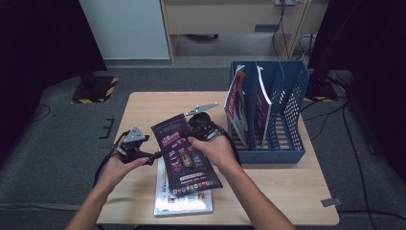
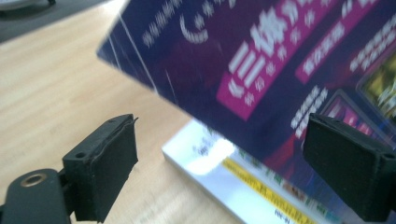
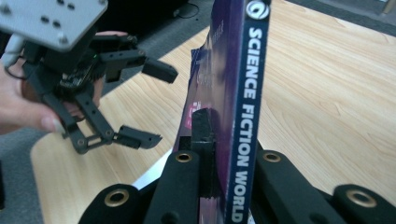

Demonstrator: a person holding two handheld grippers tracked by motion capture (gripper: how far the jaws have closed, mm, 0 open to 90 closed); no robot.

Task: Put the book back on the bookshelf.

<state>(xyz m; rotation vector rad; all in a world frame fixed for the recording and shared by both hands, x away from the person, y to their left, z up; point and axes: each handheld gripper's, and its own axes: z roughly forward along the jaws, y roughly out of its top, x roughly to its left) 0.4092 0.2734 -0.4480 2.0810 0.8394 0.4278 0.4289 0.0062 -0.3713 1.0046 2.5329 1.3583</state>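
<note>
The purple magazine (image 1: pixel 184 153) is off the table (image 1: pixel 287 187), held in the air above a second magazine (image 1: pixel 184 203) that lies flat near the table's front edge. Its spine, lettered "Science Fiction World", runs straight up between the fingers of the right gripper (image 3: pixel 219 135), which are clamped tight on the spine edge; gripping there, where the pages are bound, probably keeps the thin magazine from fanning open or drooping. The cover hangs tilted, lower corner toward the person. The left gripper (image 1: pixel 143 154) sits just beside the magazine's left edge with its fingers (image 2: pixel 105 163) spread wide and nothing pressed between them; in the left gripper view the cover floats beyond the pads, apart from them. It looks placed to steady or take the free edge if needed. To the right stands a blue file rack (image 1: pixel 287 139) with two magazines (image 1: pixel 244 108) already upright in its left slots, so the lifted one is likely bound for a slot there, which would explain a grip that lets it be turned spine-down.
</note>
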